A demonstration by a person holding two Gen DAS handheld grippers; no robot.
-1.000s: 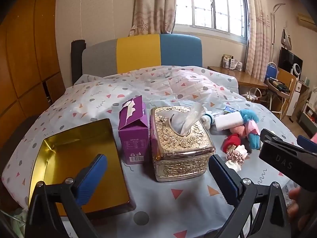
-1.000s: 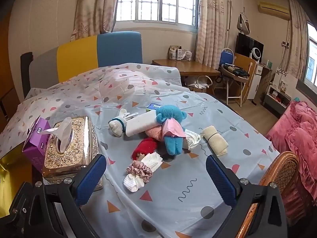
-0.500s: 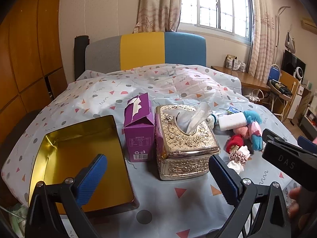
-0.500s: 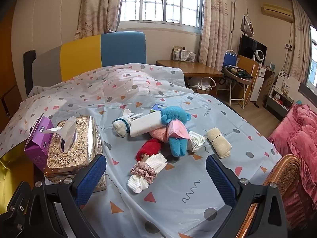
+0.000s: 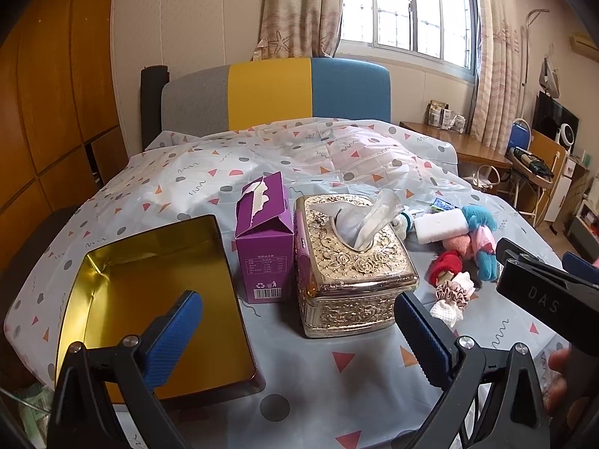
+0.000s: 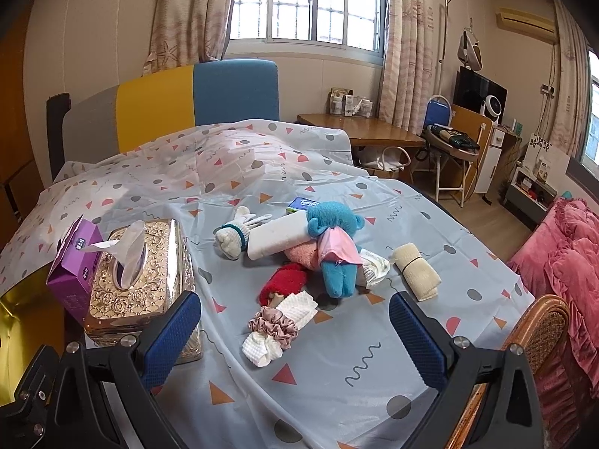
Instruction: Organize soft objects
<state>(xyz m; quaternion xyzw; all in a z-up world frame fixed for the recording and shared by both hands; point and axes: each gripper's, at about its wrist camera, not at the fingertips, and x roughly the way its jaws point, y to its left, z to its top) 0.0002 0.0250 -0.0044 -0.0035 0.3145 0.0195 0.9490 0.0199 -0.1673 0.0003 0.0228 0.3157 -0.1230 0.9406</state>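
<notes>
Right tongs point(image 5: 539, 292) read "DAS" — blue packet point(image 6: 302, 204) "Tempo".

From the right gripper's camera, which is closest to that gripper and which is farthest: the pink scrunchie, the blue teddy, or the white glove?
1. Pink scrunchie, just ahead of the right gripper.
2. Blue teddy, mid-pile.
3. White glove, far left of the pile.

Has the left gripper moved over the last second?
Yes. The left gripper has pulled back and risen slightly: the gold tissue box and headboard sit lower in its view, with more cloth showing before the box.
</notes>
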